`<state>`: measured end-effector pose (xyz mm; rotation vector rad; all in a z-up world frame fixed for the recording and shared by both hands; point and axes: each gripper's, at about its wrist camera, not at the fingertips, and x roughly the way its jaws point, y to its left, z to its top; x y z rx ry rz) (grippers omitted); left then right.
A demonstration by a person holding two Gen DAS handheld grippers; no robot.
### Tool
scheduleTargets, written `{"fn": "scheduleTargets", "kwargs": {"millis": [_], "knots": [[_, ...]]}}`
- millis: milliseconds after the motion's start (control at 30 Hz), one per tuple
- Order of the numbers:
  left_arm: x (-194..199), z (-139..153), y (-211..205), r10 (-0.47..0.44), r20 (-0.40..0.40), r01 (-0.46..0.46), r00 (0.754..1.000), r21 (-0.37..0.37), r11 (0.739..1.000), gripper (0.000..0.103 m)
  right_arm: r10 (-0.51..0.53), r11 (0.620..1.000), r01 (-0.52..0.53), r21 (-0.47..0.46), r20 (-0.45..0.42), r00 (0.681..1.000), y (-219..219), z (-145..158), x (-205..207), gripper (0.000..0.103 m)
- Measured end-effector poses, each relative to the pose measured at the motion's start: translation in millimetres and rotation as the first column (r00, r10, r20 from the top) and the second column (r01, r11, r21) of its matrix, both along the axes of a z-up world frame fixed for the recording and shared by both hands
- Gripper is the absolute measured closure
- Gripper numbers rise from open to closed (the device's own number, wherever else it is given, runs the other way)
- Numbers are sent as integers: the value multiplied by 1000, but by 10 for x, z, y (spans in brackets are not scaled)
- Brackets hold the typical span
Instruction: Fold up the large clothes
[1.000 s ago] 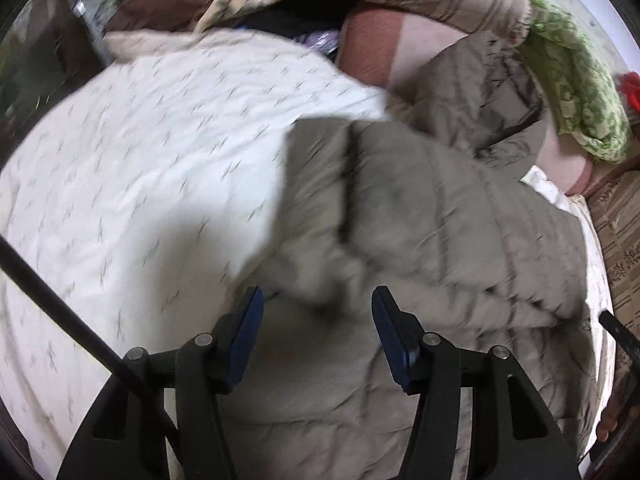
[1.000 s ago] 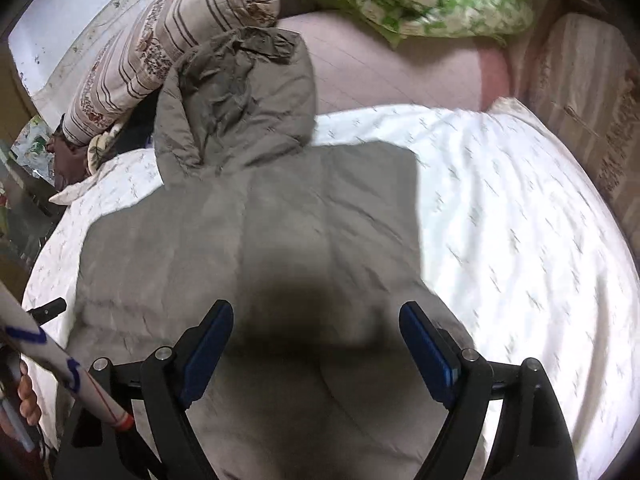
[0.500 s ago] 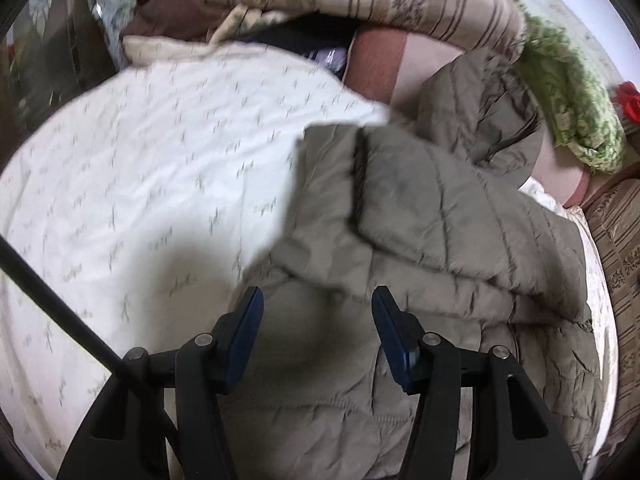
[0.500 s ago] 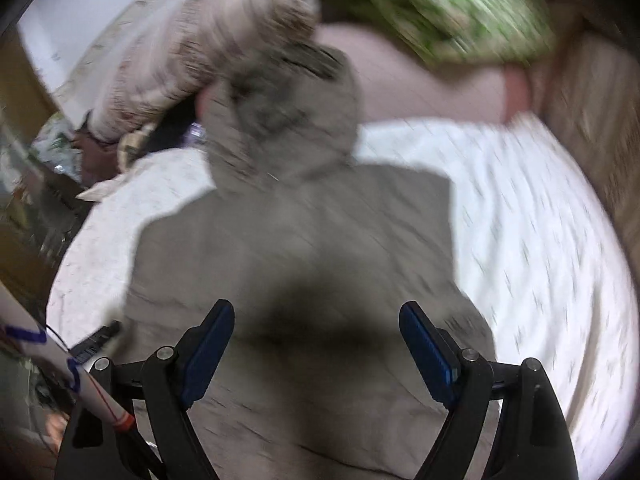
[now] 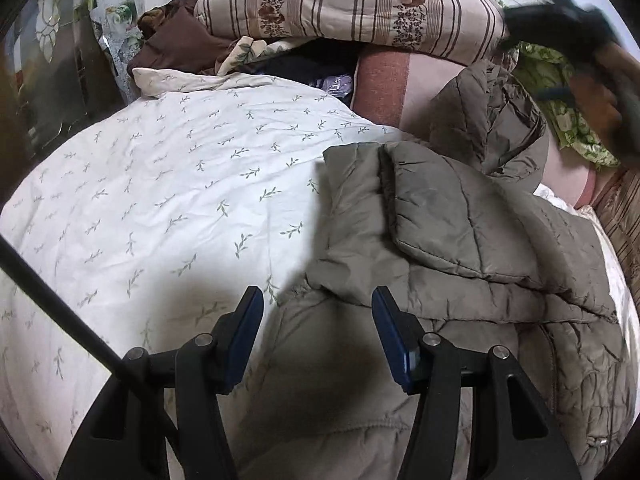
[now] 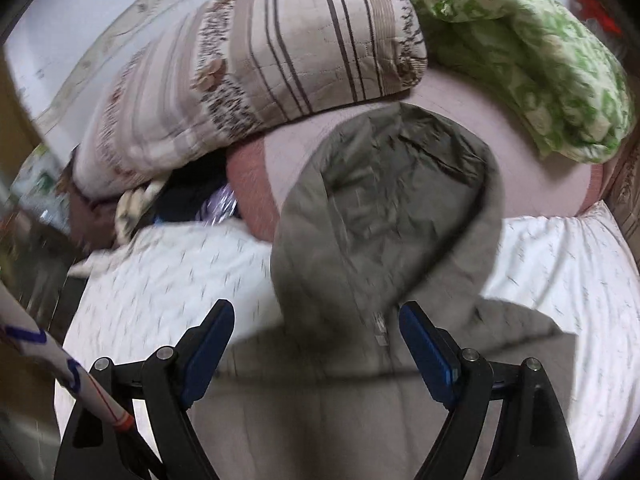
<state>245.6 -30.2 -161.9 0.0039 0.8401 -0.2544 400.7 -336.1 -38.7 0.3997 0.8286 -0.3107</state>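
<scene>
A grey-brown quilted hooded jacket (image 5: 460,240) lies on the white leaf-print bedsheet (image 5: 160,200), with a sleeve folded across its body. My left gripper (image 5: 316,320) is open and empty, just above the jacket's left edge. In the right wrist view the jacket's hood (image 6: 392,200) lies flat toward the pillows. My right gripper (image 6: 316,344) is open and empty, over the jacket's collar just below the hood. It also shows blurred in the left wrist view (image 5: 568,12) at the top right.
A striped floral pillow (image 5: 352,4) and a green floral quilt (image 6: 520,48) lie at the head of the bed. Dark clothes (image 5: 176,44) are piled at the far left. A pink blanket (image 6: 540,184) lies under the hood.
My right gripper has moved forward over the jacket toward the hood, which now fills its view. My left gripper has drifted slightly, staying open by the jacket's left edge.
</scene>
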Motion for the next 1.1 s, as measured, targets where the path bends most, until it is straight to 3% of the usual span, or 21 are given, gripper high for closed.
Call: {"fn": "scheduleTargets", "kwargs": {"millis": [200,400,433,500,733,900,1100], "knots": [[109,-75,27,-17,-38,16,999,-21,1000,48,-115,992,112,-65,-41,993,-221,-171,764,14],[220,-222,79,-7,-120,1,993,-50,999,48,-169,986,168,-12,-33,985,-515,-274,981,19],[234,-240,92,-6,-134,-2,991,-60,998,48,-167,986,167,-7,-38,985,-545,-287,996,32],[253,-255,115,-2,-154,-10,988,-77,997,48,-139,989,141,32,-56,989,-580,-313,983,92],[225,-193,171,34,-147,-46,989,-75,996,48,-48,996,49,-73,4,999,-225,70,389,95],[170,-142,231,41,-145,-54,989,-90,994,48,37,996,-32,-77,64,997,179,415,-407,95],[62,-68,306,41,-136,-55,990,-103,993,48,145,986,-142,-85,36,989,690,344,-1251,96]]}}
